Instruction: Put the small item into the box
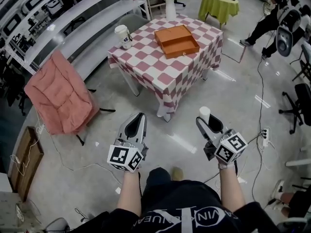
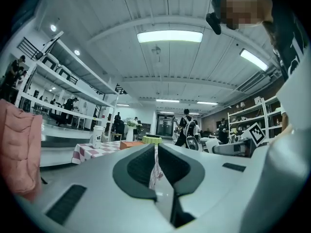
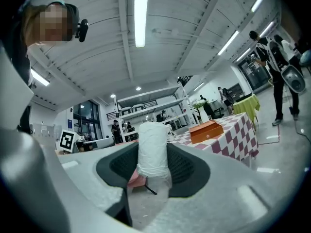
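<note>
White wrapped cylinder (image 3: 153, 148) between jaws

White roll (image 3: 153, 147) betw. jaws

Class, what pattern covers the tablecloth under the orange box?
The tablecloth is checked red and white; head view shows it best.

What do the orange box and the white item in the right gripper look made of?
Orange box: matte, stiff, maybe wood or leatherette; even flat colour. White item: roll wrapped in thin crinkled film or paper, likely; creases show.
</note>
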